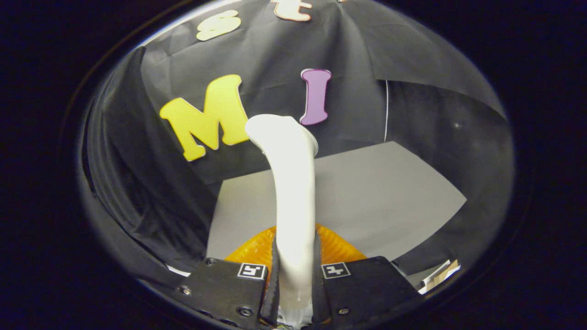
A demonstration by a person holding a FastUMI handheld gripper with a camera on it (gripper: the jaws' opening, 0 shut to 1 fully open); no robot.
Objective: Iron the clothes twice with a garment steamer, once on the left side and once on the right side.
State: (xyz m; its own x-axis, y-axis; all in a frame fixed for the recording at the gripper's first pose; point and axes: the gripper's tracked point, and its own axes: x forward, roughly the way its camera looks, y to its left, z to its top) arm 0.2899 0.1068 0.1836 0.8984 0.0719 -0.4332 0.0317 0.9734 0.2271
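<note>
The handheld two-finger gripper (296, 275) is showing two broad, flat, angular body plates at its base, each wearing a small square white tag printed with a black block pattern. Round screws are sitting along the plates' lower edges. Two narrow fingers (275, 275) are rising from between them.

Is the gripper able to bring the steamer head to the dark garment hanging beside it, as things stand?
Probably yes. The gripper is shut on the white steamer handle, a finger on each side, and the dark garment hangs close beside it with nothing between them. The orange part behind the fingers stays clear of that path.
</note>
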